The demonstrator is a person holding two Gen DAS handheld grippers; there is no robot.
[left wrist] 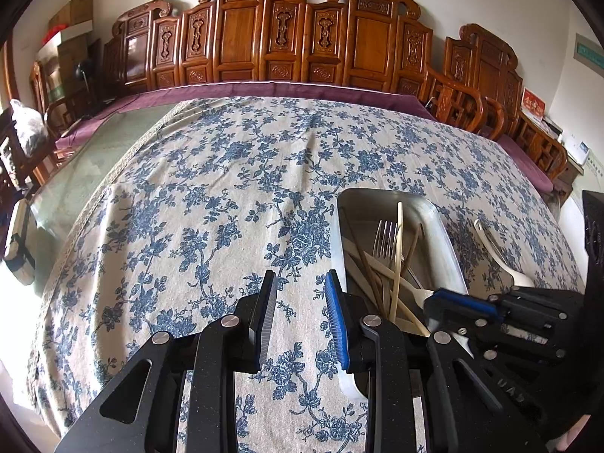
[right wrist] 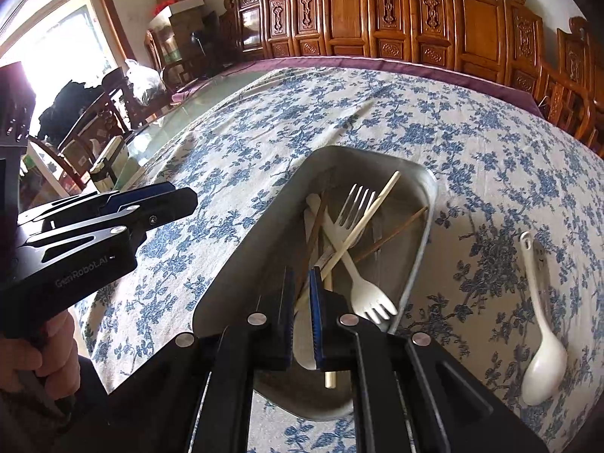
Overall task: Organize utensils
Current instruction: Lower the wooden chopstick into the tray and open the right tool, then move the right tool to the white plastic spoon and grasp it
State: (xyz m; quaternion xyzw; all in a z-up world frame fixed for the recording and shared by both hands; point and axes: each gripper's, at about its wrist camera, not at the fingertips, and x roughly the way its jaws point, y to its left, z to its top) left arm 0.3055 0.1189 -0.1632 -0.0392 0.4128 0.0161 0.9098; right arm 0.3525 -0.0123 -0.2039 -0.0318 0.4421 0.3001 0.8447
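Right claw (right wrist: 300,313) nearly closed over tray (right wrist: 241,264), pale chopstick (right wrist: 362,219) between pads, grip unclear. Left claw (left wrist: 302,321) part-open, empty. Ceramic spoon (right wrist: 543,358) on counter: slick, brittle; pinch handle.

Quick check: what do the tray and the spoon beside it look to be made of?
Tray: likely stainless steel or aluminium, with a dull brushed grey sheen and soft reflections on its walls. Spoon: glossy white, thick-walled, with bright highlights on the bowl; looks like glazed ceramic, though melamine is possible.

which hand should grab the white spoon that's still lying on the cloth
Right. The spoon lies just right of the tray, on the right gripper's side; the left gripper hovers left of the tray.
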